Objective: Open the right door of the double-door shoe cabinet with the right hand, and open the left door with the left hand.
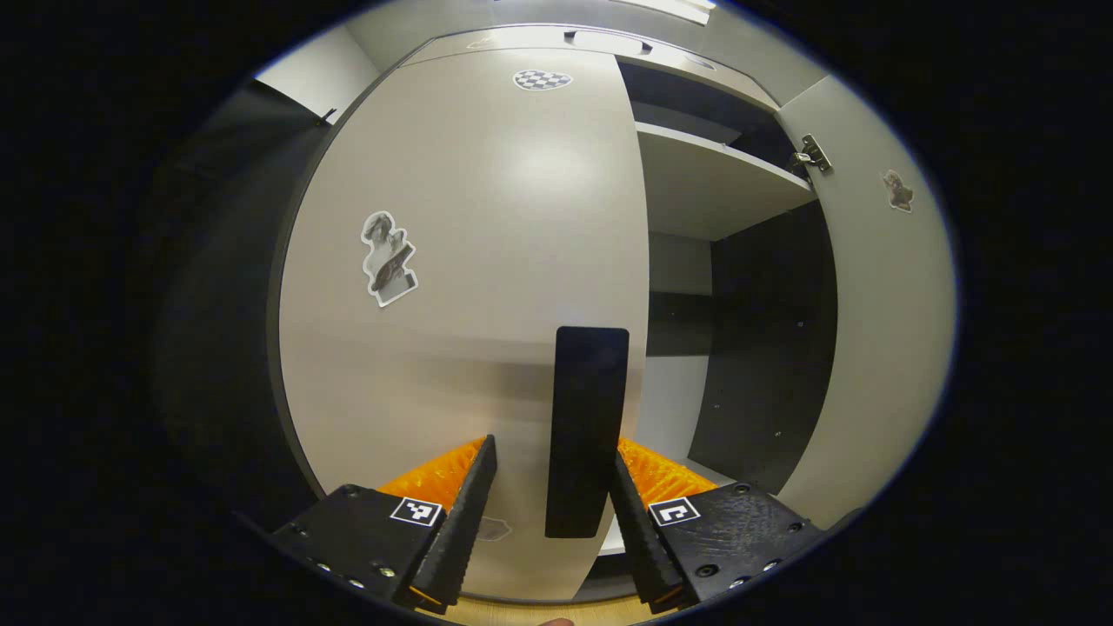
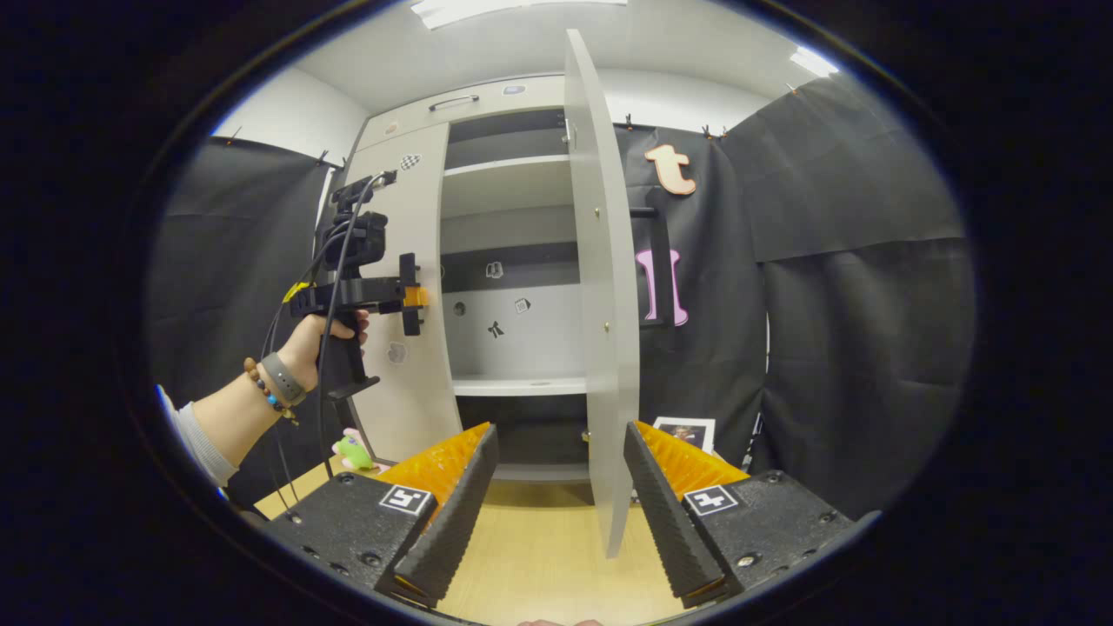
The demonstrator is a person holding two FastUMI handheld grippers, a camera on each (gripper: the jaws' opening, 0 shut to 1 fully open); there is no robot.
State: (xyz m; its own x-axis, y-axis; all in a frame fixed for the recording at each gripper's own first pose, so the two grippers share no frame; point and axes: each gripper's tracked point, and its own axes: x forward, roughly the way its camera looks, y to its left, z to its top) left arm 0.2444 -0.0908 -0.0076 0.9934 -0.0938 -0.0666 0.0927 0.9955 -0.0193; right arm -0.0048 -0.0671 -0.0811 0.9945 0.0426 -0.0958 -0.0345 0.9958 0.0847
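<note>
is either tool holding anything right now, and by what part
Neither. The left tool is open around the left door's handle without pressing it. The right tool is open, off the right door.

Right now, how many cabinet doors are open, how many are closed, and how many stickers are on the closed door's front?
Open pale grey cabinet doors: 1, the right door.
Closed pale grey cabinet doors: 1, the left door, with its black handle between the open left gripper fingers.
Stickers on the closed door's front: 3, checkered, figure, faint low one.
Total: 2 doors, 3 stickers.
</note>
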